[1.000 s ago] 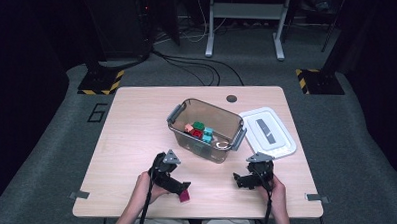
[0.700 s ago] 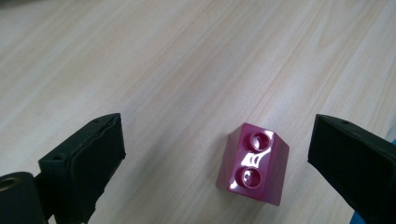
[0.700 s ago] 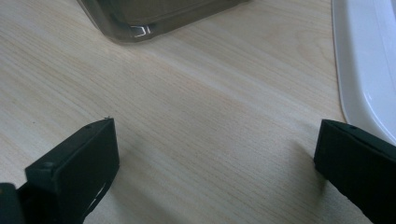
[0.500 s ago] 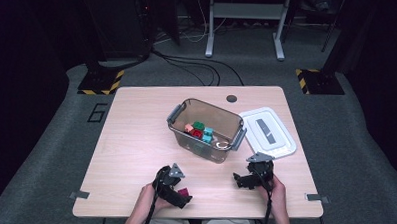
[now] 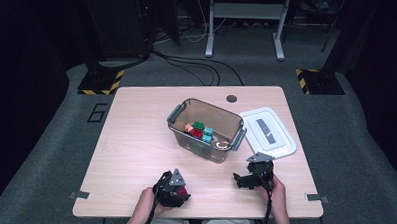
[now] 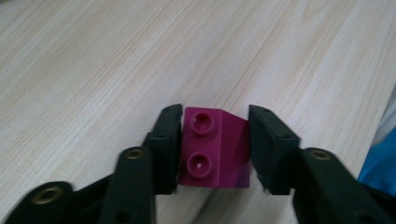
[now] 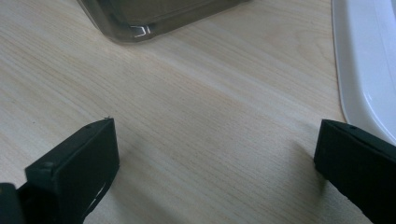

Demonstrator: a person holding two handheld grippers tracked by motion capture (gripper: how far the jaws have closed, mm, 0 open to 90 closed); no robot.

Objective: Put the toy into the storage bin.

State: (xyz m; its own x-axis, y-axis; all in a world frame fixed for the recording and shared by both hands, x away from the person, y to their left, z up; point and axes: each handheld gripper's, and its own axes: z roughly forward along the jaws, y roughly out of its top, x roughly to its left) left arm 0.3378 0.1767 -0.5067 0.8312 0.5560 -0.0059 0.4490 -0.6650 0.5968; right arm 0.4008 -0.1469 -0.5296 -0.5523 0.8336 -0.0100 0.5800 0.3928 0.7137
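The purple brick (image 6: 215, 148) is squeezed between the just-closed jaws of the left gripper (image 6: 215, 144), low on the surface (image 5: 135, 150). The box (image 5: 206, 130) is seen ahead, to the right. The right gripper (image 7: 215, 158) is held wide open, empty.

Clear bin, lid and surroundings on a light wood table (image 5: 135, 140)

A transparent storage bin (image 5: 206, 130) with grey handles stands mid-table, holding several small blocks (image 5: 198, 131) in red, green, teal and orange. Its white lid (image 5: 267, 133) lies flat just beside it, apart. A dark round grommet (image 5: 231, 98) sits near the far edge. Beyond, cables (image 5: 188, 66) cross grey carpet; two hazard-striped bases (image 5: 100, 82) flank the table.
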